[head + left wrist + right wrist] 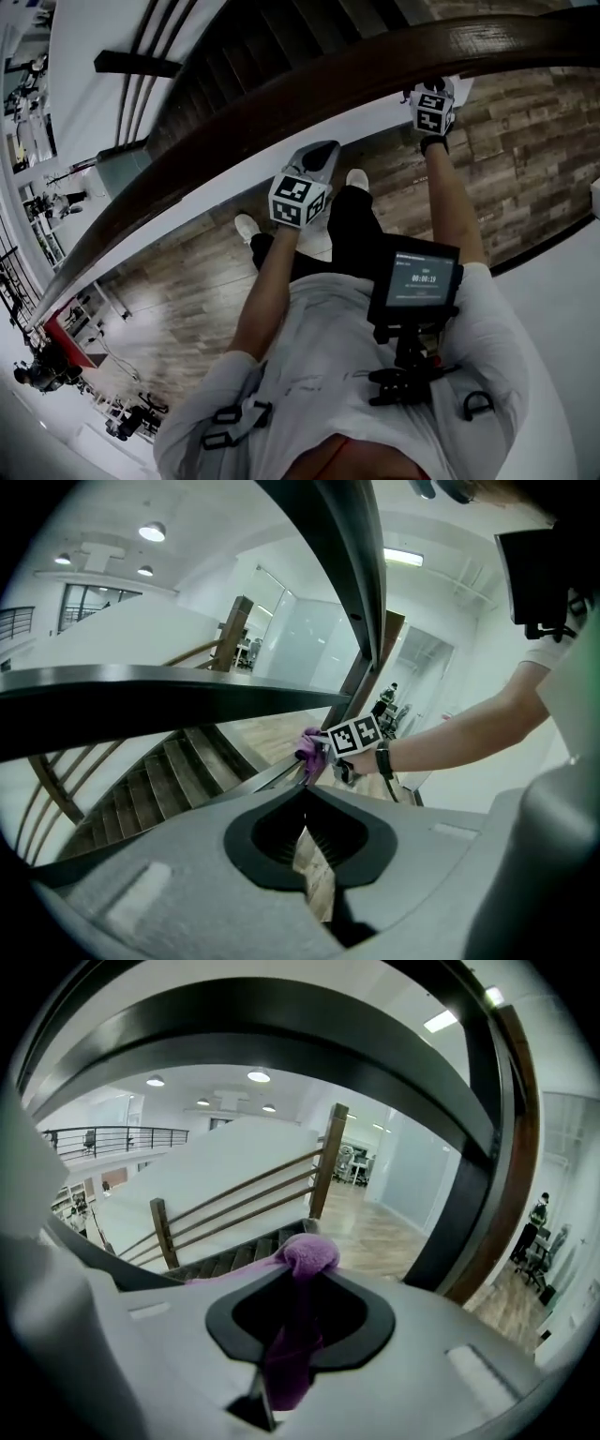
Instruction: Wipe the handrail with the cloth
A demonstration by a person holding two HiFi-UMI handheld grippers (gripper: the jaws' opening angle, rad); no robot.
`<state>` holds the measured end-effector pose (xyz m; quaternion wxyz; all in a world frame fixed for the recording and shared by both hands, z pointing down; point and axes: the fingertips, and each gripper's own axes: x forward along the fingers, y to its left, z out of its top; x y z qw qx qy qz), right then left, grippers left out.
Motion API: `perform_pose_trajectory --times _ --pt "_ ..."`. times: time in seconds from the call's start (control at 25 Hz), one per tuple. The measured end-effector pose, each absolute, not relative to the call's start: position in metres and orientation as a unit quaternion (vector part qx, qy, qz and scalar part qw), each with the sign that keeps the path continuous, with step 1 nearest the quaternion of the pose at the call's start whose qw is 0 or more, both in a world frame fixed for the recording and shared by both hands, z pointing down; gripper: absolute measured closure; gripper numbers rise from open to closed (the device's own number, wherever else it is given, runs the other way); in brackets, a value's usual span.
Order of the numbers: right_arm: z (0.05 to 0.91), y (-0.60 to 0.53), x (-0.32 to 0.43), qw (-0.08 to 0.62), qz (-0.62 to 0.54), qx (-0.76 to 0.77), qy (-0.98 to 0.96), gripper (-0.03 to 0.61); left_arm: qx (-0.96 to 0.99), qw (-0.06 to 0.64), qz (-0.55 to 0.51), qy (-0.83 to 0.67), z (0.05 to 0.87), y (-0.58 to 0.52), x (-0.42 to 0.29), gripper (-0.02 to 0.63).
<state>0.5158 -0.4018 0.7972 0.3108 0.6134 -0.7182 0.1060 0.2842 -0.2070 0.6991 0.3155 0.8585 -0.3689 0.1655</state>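
The right gripper is clamping its jaws on the purple cloth and holding it close under the handrail near its right end, while the left gripper is hovering beside the rail's middle, jaws pressed together and gripping nothing.
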Motion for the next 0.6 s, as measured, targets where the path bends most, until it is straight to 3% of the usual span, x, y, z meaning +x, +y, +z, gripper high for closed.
perform_pose_trajectory --times 0.28,0.6 --pt "0.79 -0.424 0.576 0.325 0.188 0.621 -0.688 0.517 0.857 0.31 0.167 -0.375 0.67 -0.198 0.309 0.612" --pt "0.693 -0.294 0.486 0.262 0.198 0.591 -0.737 0.512 0.849 0.263 0.132 -0.439 0.581 -0.174 0.244 0.612"
